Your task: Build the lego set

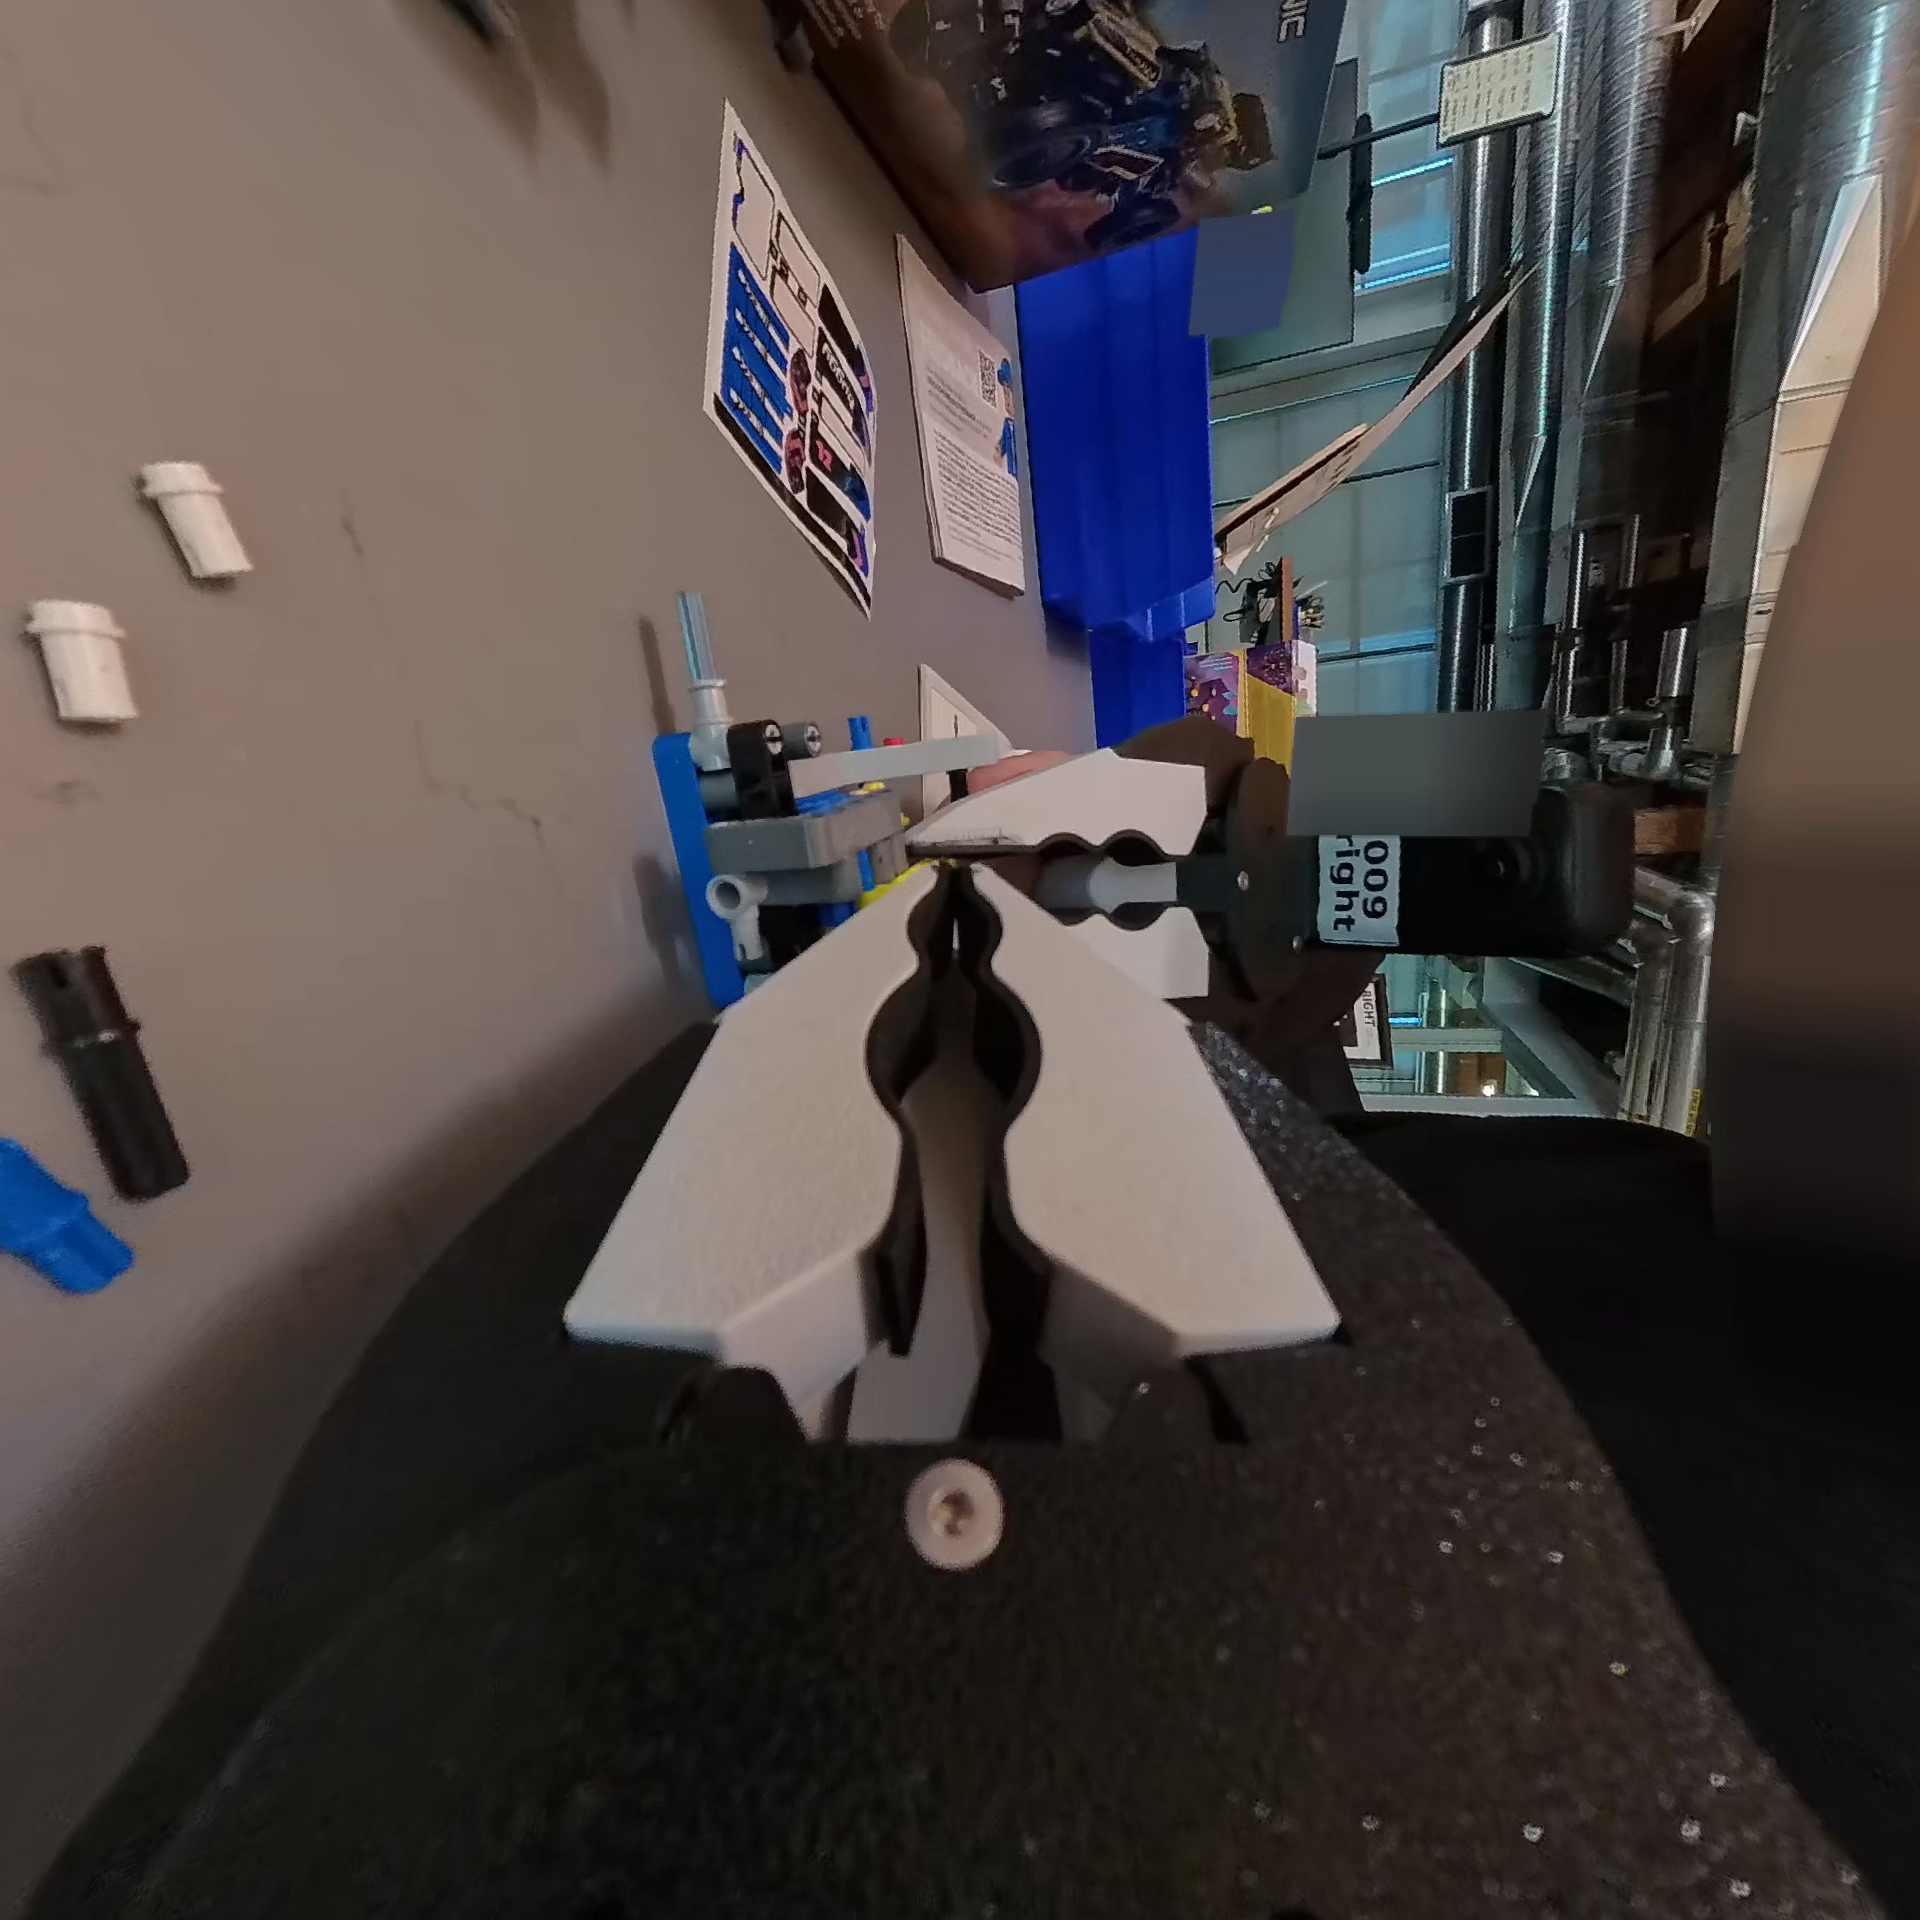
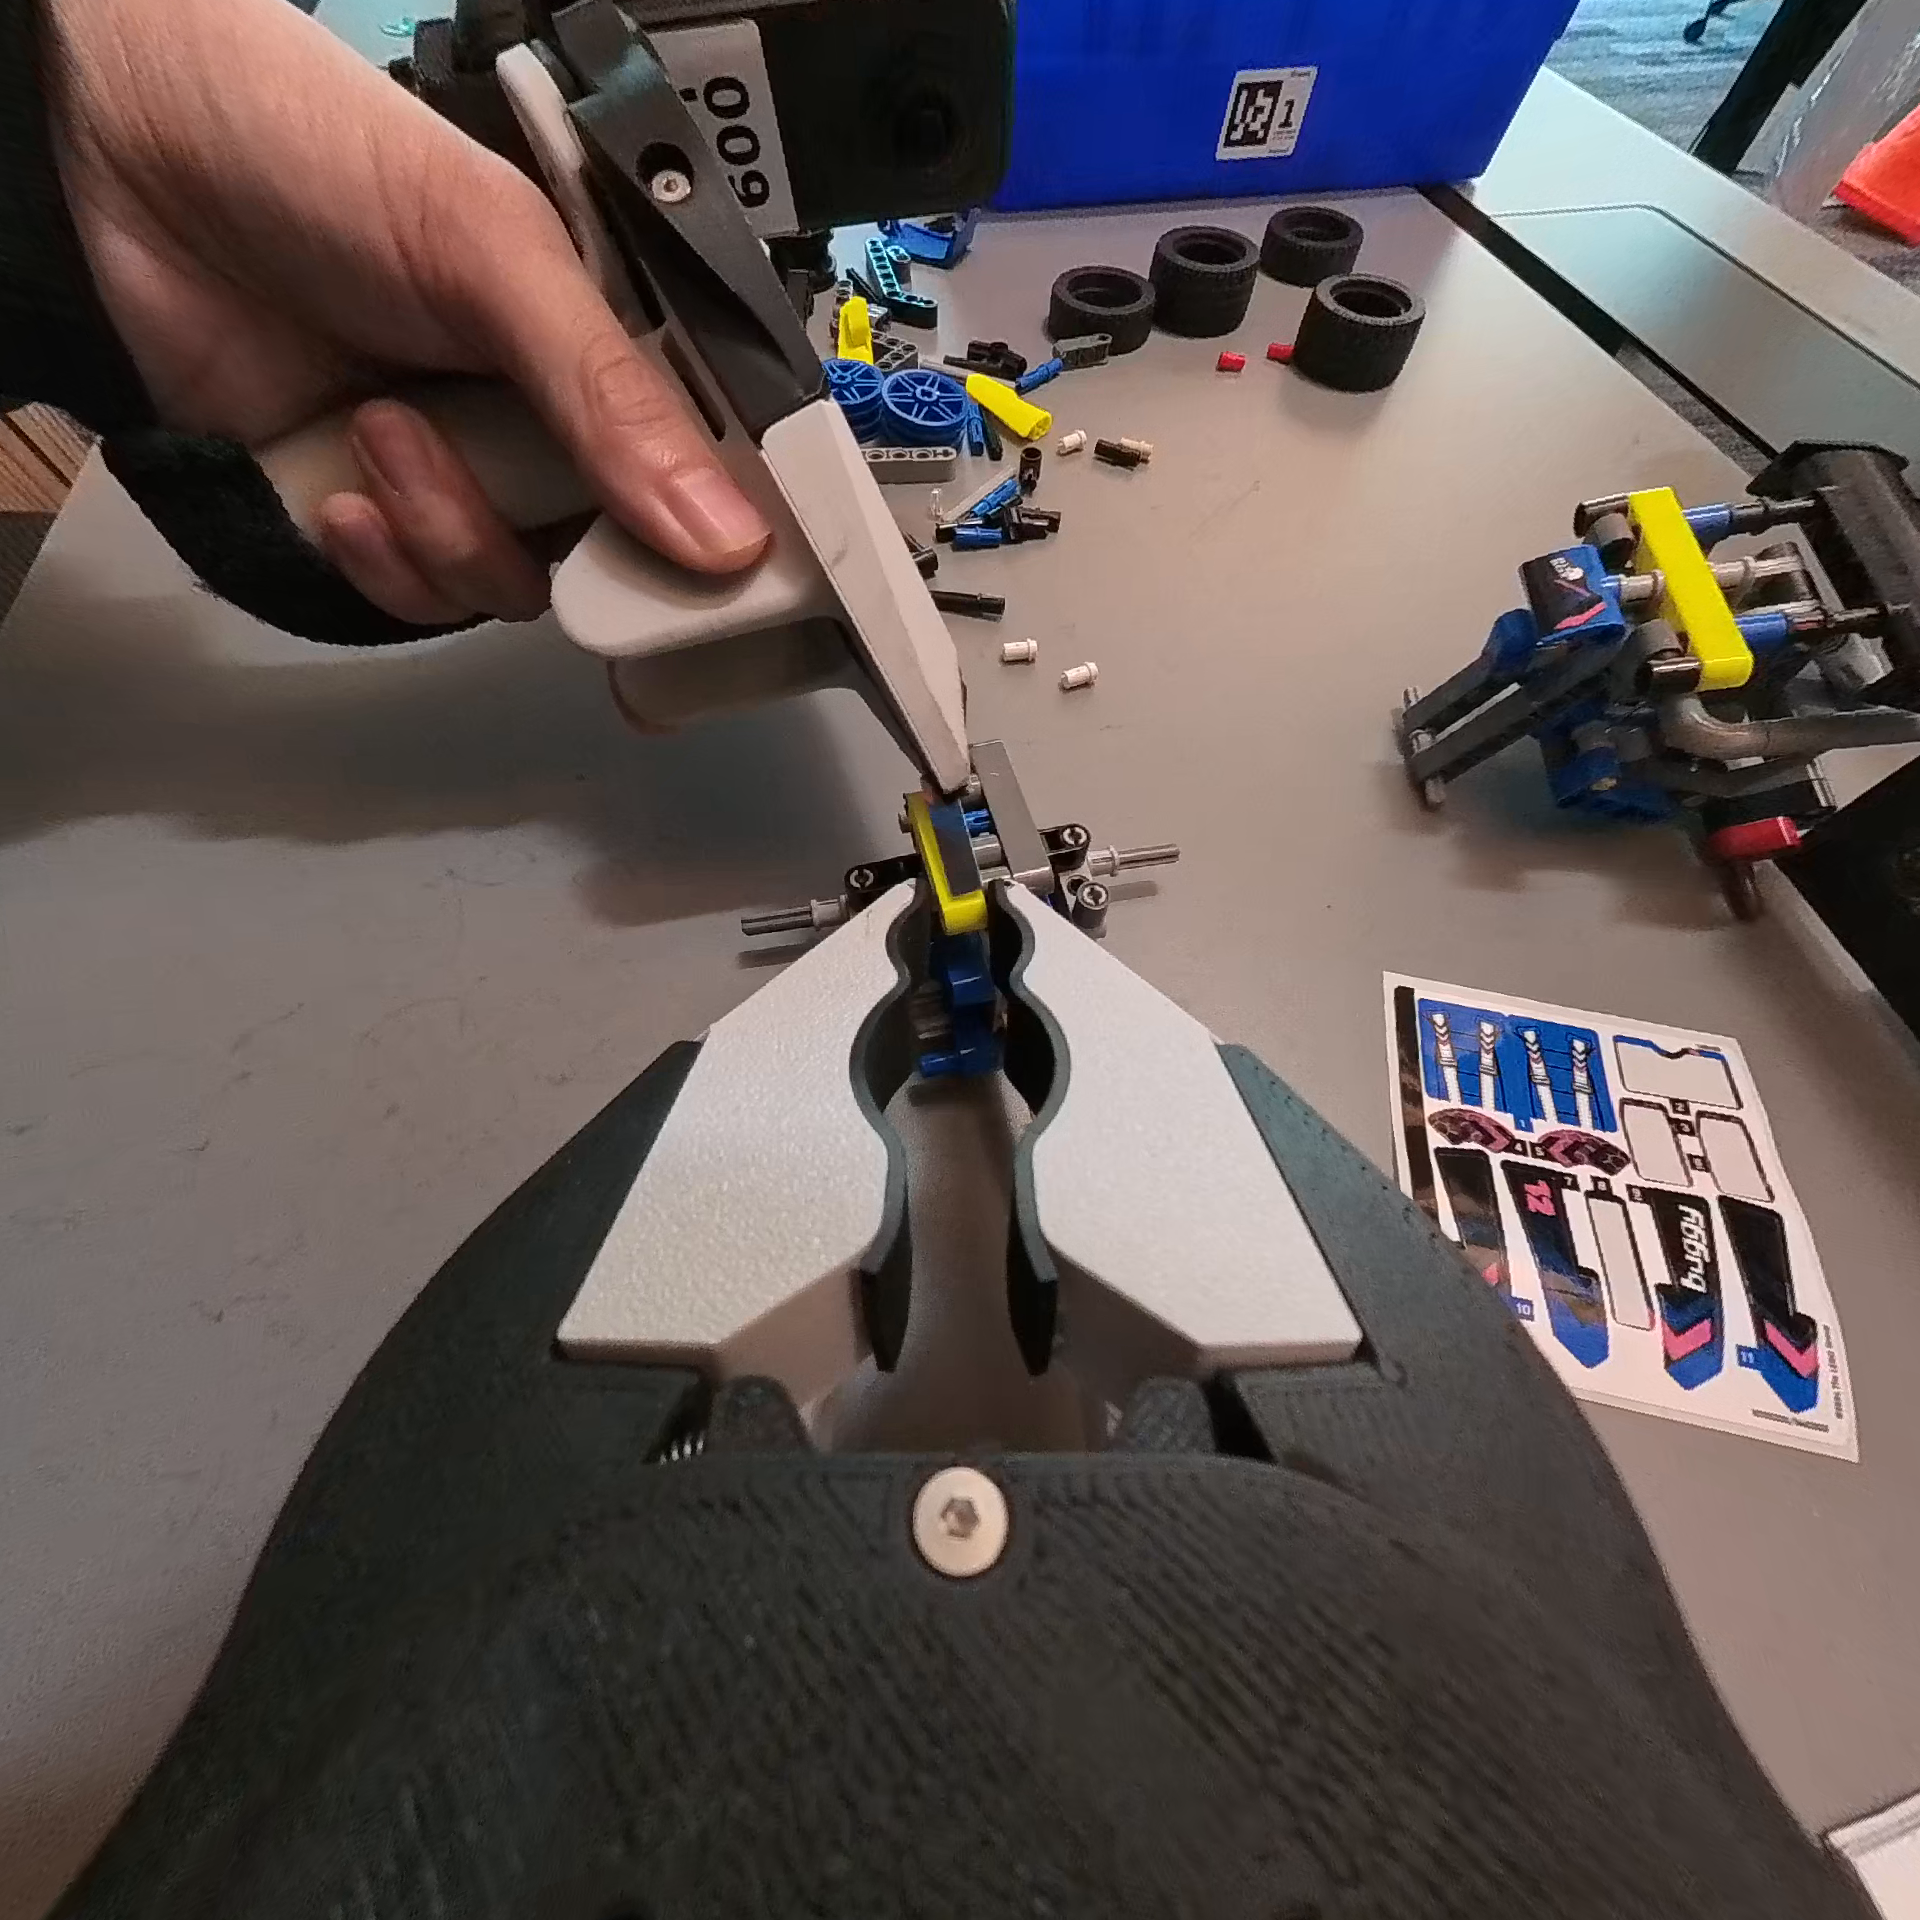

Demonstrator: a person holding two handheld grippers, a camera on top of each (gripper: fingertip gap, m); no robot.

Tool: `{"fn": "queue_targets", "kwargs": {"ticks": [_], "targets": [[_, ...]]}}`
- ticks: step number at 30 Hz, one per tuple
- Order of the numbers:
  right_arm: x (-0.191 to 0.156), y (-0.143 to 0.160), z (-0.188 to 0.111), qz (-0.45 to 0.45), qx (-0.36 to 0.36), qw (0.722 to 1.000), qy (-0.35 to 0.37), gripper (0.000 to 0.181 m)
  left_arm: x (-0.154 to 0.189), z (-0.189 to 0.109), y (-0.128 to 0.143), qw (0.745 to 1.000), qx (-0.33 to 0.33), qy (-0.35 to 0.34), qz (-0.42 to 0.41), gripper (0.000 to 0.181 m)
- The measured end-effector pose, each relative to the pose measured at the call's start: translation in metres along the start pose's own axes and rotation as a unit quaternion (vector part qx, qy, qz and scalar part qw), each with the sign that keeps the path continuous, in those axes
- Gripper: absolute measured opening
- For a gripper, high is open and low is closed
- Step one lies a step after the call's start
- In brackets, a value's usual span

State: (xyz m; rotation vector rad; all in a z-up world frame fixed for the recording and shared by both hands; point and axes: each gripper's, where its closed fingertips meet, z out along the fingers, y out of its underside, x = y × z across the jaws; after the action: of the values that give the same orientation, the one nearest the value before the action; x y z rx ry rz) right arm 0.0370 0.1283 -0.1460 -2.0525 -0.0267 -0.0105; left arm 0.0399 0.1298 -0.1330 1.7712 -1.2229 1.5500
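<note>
A small lego assembly (image 2: 997, 842) of yellow, blue and grey beams with black connectors and grey axles sits just above the grey table (image 2: 364, 987). My right gripper (image 2: 956, 899) is shut on its yellow and blue end. My left gripper (image 2: 951, 774), held by a hand (image 2: 312, 260), comes down from the upper left with its tips together against the assembly's grey top beam. In the left wrist view my left gripper (image 1: 951, 883) is shut, its tip at the assembly (image 1: 769, 831), with the right gripper (image 1: 935, 847) reaching in from the right.
A larger blue, yellow and black car section (image 2: 1662, 665) lies at the right. Several black tyres (image 2: 1205, 281), a pile of loose parts (image 2: 966, 416) and white pins (image 2: 1049, 665) lie behind. A sticker sheet (image 2: 1621, 1205) is at the near right, a blue bin (image 2: 1247, 94) at the back. My two grippers' fingertips are within a few centimetres of each other.
</note>
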Motion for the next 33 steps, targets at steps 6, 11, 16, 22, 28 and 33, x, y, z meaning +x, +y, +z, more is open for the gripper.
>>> {"fn": "queue_targets", "kwargs": {"ticks": [6, 11, 16, 22, 28, 33], "targets": [[0.0001, 0.0000, 0.0001, 0.001, 0.000, 1.000, 0.000, 0.009, 0.0000, -0.0001, 0.0010, 1.000, -0.002, -0.004, 0.004, 0.000], [0.0001, 0.0000, 0.0001, -0.001, 0.000, 1.000, 0.000, 0.009, -0.0004, -0.0005, 0.0007, 1.000, 0.001, -0.007, 0.006, 0.000], [0.0000, 0.0001, 0.0002, -0.001, -0.001, 1.000, 0.000, 0.009, -0.0004, -0.0005, 0.0011, 1.000, 0.003, -0.011, 0.006, 0.000], [0.0001, 0.0002, 0.0003, -0.002, -0.001, 1.000, 0.001, 0.008, -0.0003, -0.0001, 0.0010, 1.000, 0.005, -0.015, 0.008, 0.000], [-0.0002, 0.0002, 0.0003, -0.003, -0.001, 1.000, 0.001, 0.009, -0.0007, -0.0006, 0.0014, 1.000, 0.006, -0.020, 0.012, 0.000], [0.0000, 0.0002, 0.0004, -0.003, -0.001, 1.000, 0.002, 0.008, -0.0010, -0.0004, 0.0010, 0.999, 0.007, -0.028, 0.020, 0.000]]}}
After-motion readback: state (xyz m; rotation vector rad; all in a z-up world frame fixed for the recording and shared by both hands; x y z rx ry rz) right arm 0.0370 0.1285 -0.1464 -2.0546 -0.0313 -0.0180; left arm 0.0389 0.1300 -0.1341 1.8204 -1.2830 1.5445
